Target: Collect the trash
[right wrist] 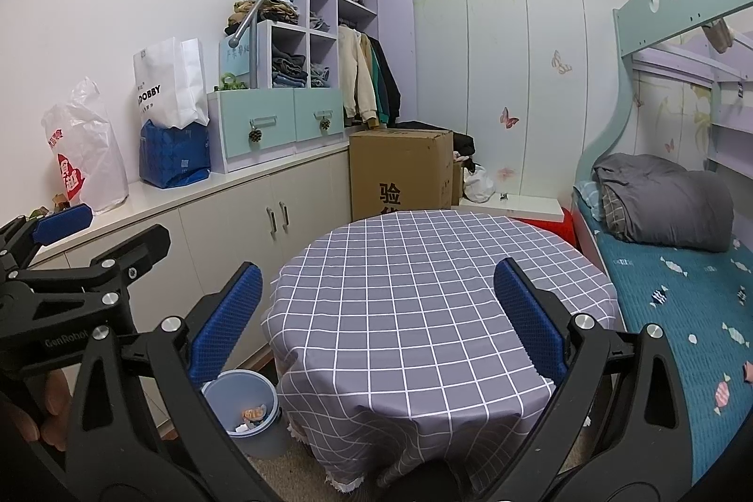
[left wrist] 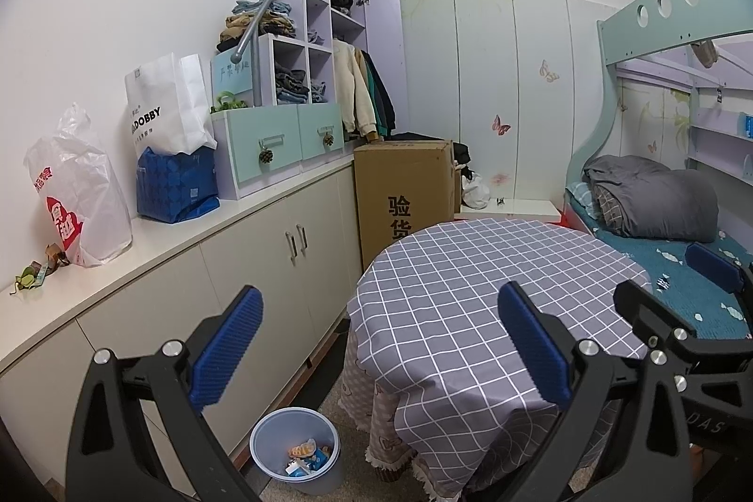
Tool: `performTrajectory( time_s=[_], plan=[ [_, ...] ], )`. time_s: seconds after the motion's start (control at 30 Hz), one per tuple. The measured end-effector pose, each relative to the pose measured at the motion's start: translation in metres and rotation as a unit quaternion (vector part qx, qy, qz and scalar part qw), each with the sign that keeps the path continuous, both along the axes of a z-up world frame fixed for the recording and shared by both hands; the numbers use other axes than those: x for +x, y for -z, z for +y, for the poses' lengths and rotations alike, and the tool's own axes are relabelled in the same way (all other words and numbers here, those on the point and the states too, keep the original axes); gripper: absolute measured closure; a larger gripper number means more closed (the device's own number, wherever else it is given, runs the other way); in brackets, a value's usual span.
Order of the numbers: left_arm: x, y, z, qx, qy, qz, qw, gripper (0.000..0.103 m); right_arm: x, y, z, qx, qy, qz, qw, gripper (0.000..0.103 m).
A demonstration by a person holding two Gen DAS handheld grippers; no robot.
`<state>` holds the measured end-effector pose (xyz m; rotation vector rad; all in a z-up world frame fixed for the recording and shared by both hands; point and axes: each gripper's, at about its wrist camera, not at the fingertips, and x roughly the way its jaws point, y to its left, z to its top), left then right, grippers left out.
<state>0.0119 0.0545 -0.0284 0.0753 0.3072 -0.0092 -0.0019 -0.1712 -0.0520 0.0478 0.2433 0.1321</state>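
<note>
A home bedroom: bunk bed (right wrist: 668,266), wardrobe (right wrist: 494,88) (butterfly stickers), hanging jackets (right wrist: 362,78).

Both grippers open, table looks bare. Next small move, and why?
Probably swing the left gripper toward the wrappers on the counter by the plastic bag. Both it and the right gripper are open and empty, the tablecloth shows no trash, and the bin already holds some.

The right gripper (right wrist: 374,314) is held with its blue pads wide apart above a round table draped in a grey checked cloth (right wrist: 423,295). A blue wastebasket (right wrist: 247,408) with wrappers inside stands on the floor just beside the table. The left gripper (right wrist: 70,234) is seen at the left edge, gripped by a hand (right wrist: 42,412).
</note>
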Motion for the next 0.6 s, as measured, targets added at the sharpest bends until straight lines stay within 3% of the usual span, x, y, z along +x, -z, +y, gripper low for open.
performTrajectory(
  time_s=[0.6],
  plan=[
    [0.023, 0.011, -0.002, 0.010, -0.009, 0.030, 0.9995, 0.005, 0.025, 0.008, -0.026, 0.010, -0.005, 0.021, 1.000, 0.006]
  ],
)
